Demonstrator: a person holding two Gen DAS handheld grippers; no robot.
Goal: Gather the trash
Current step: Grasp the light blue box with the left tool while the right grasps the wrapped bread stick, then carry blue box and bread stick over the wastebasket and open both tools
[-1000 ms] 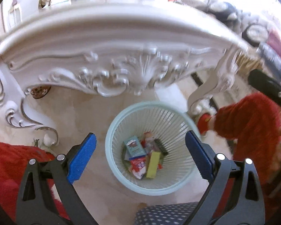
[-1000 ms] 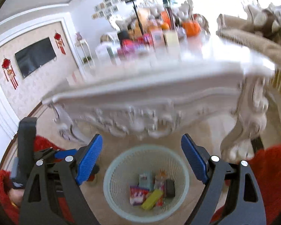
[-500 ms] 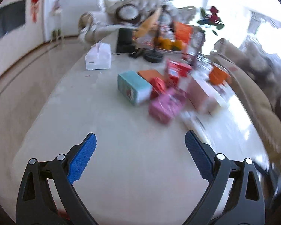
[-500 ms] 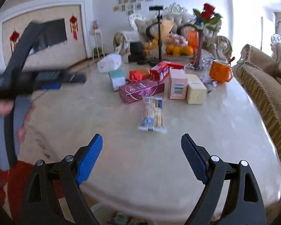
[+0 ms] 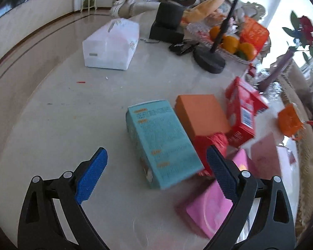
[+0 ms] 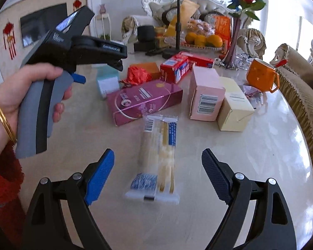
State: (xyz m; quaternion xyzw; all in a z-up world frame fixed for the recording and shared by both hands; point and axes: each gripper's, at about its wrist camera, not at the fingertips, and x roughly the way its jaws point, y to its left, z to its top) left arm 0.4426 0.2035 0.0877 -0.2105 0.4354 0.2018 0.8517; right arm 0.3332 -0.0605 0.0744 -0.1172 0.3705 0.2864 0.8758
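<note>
Trash lies scattered on the table, and both claws are spread wide and hold nothing. The left gripper hangs over the teal box, which lies flat between the blue pads but closer to the right one; an orange box touches its far corner, and red paper and a pink box crowd its right side. The right gripper hangs over the clear packet, which lies alone, long axis pointing away from the camera, with the purple box just beyond its far end. The step in hand seems to be the next pick. For the left side, I think it is better to shift a little to the right, so the teal box sits in the middle of the opening, and to lower the right pad into the narrow space beside the red paper without pushing the neighbours. For the right side, the packet looks thin and slippery, so the pads should come down until they nearly touch the marble and close across its narrow width, near the middle. The bin is not in view now.
</note>
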